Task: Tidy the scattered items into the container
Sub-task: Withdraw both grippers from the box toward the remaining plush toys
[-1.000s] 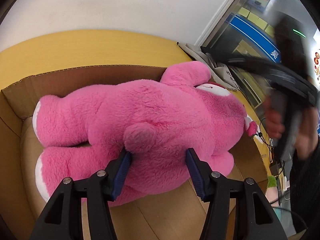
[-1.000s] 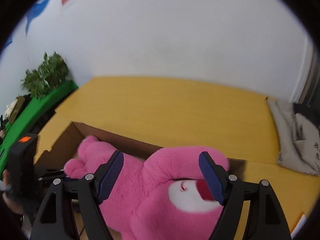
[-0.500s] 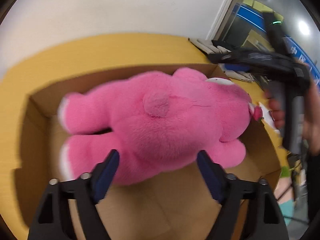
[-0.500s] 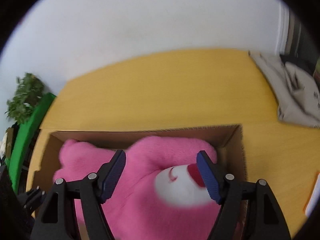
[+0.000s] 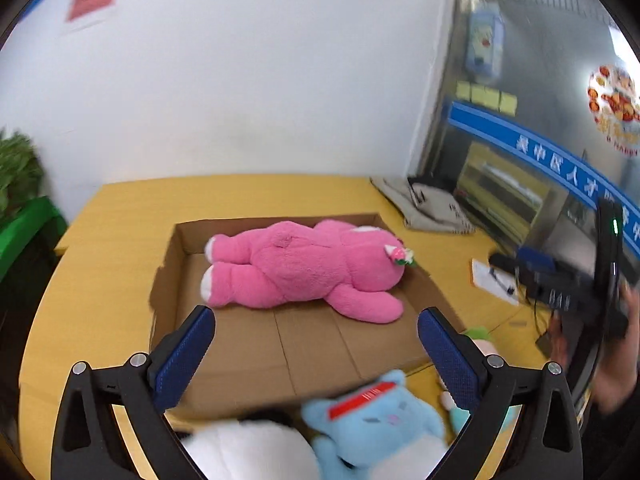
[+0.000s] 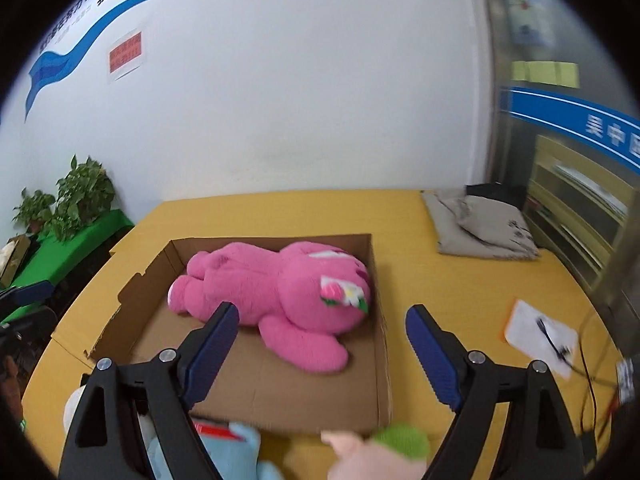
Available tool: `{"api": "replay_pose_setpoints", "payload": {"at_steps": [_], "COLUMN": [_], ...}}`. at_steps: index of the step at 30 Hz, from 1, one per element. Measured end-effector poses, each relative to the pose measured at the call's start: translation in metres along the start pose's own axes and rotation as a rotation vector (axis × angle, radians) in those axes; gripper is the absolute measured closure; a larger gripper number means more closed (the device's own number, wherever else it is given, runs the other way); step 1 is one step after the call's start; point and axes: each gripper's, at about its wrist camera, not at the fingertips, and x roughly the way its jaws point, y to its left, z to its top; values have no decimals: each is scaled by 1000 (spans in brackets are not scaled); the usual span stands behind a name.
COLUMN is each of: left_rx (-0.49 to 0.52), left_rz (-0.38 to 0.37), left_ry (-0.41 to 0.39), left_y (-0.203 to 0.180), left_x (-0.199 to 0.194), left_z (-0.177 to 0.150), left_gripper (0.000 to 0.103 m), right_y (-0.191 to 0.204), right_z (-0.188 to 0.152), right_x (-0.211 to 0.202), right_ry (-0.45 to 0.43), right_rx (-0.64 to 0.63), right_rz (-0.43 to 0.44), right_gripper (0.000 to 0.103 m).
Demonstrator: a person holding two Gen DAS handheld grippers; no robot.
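Note:
A pink plush bear (image 5: 304, 268) lies on its side in the far half of an open cardboard box (image 5: 312, 352); it also shows in the right wrist view (image 6: 276, 292), inside the box (image 6: 256, 384). My left gripper (image 5: 316, 344) is open and empty, held back above the box's near edge. My right gripper (image 6: 320, 340) is open and empty, also above the near part of the box. A light blue plush (image 5: 372, 424), a white plush (image 5: 248, 456) and a pink-and-green plush (image 6: 380, 452) lie on the yellow table in front of the box.
A grey folded cloth (image 6: 480, 224) lies at the table's far right. A white paper with a pen (image 6: 540, 336) and cables lie at the right edge. Potted plants on a green stand (image 6: 68, 216) are at the left. A white wall is behind.
Both grippers have let go of the pink bear and pulled back and up from it. The bear now lies in the box, and the plush toys in front have come into view.

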Motion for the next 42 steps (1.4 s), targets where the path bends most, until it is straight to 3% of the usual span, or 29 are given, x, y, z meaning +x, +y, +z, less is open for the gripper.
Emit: {"api": "replay_pose_setpoints", "payload": {"at_steps": [8,15,28,42], "left_rx": [18,23,28,-33], "left_rz": [118,67,54,28], "left_ry": [-62,-33,10,58], "left_y": [-34,-46,-35,-4], "left_x": [-55,-78,-68,-40], "left_z": [-49,-69,-89,-96], "left_gripper": [0,0,0,0], "right_y": [11,25,50,47], "right_z": [-52,-70,-75,-76], "right_x": [-82,-114,-102,-72], "right_ry": [-16,-38,-11,46], "right_rx": [-33,-59,-118,-120], "right_rz": [-24,4,-8,-24], "right_gripper": [17,17,17,17]}}
